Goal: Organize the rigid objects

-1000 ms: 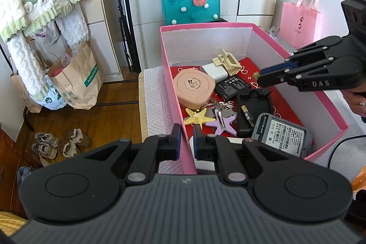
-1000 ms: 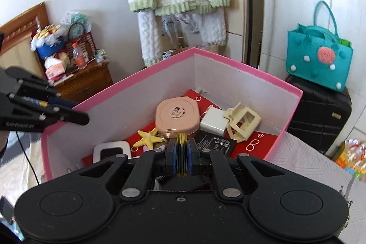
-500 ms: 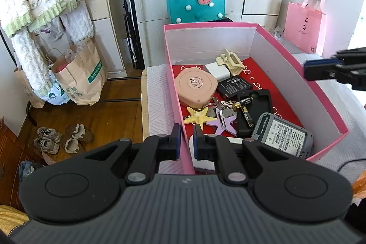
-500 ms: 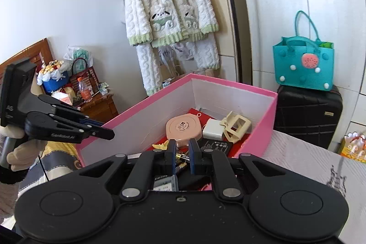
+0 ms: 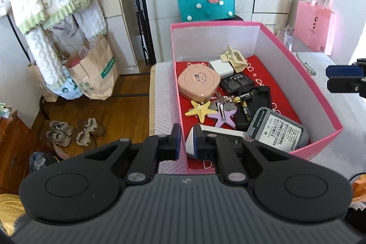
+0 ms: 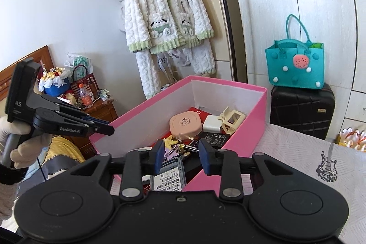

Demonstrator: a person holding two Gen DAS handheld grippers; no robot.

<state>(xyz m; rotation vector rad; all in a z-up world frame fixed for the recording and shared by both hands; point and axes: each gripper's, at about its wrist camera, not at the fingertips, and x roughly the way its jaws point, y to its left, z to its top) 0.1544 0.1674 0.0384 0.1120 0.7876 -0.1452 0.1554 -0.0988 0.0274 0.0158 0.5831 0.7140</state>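
pink box [image 5: 270, 42]: rigid bits inside | batteries [image 5: 243, 97] light, slick, I'd pinch mid-barrel | left gripper [image 5: 187, 143] jaws narrow, straddling box wall | right gripper [image 6: 180, 156] jaws opening, empty

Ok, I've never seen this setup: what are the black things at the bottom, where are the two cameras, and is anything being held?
There is no robot here. A person holds a hand-held gripper in each hand, and each has a camera looking along its two fingers. The black shape at the bottom of each picture is the tool itself. One picture looks from the left hand-held gripper, which is shut and empty. The other looks from the right hand-held gripper, whose jaws are opening with nothing between them. Each view also catches the other tool. Both face a pink box holding a round pink case, a yellow starfish, batteries, a hair clip and a white charger.
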